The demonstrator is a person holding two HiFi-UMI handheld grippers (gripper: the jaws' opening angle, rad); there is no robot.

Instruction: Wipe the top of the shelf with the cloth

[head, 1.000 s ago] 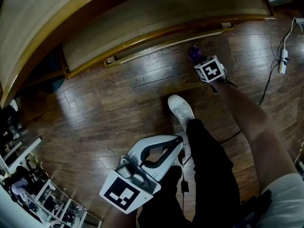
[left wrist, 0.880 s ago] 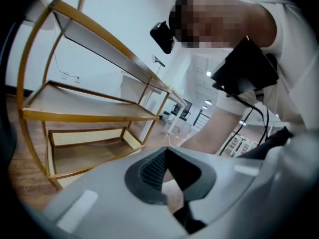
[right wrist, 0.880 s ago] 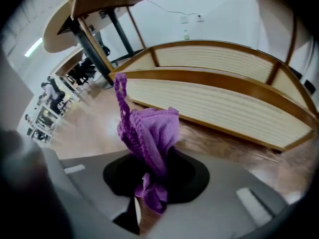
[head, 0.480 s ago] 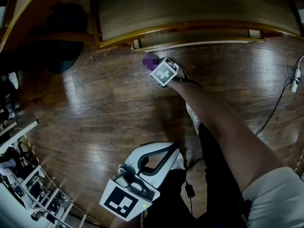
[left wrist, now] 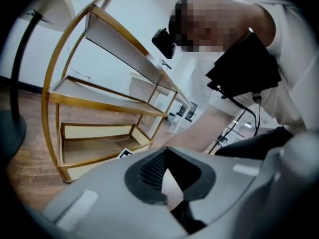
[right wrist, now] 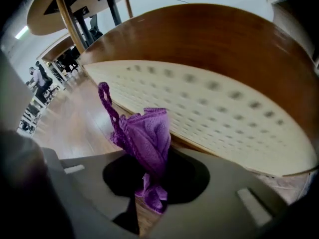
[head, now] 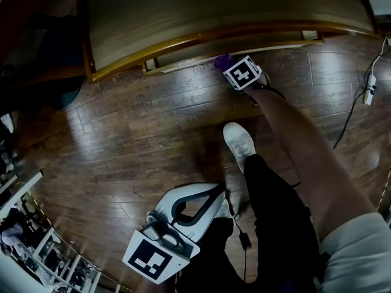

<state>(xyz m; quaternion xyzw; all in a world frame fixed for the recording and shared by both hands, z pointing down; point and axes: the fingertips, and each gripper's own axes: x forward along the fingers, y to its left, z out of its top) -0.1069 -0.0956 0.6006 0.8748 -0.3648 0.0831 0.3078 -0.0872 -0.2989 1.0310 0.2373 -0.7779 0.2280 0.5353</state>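
In the head view the wooden shelf [head: 214, 8] with its golden frame runs along the top. My right gripper [head: 234, 66] is low, by the shelf's foot, and is shut on a purple cloth [head: 222, 60]. The right gripper view shows the cloth [right wrist: 145, 137] bunched upright between the jaws of the right gripper [right wrist: 149, 195], close before a perforated cream panel [right wrist: 224, 113] of the shelf. My left gripper [head: 225, 194] hangs near my leg, shut with nothing in it. From the left gripper [left wrist: 172, 198] view the shelf [left wrist: 99, 98] stands some way off with bare boards.
A white shoe [head: 238, 140] rests on the dark wood floor between the grippers. At the right edge lies a power strip [head: 367, 81] with its cable. A dark round lamp base [head: 58, 93] sits left of the shelf. Cluttered racks [head: 24, 249] fill the lower left.
The right gripper with the cloth swung left along the shelf's foot, then back right and closer to the shelf. The left gripper has barely moved.
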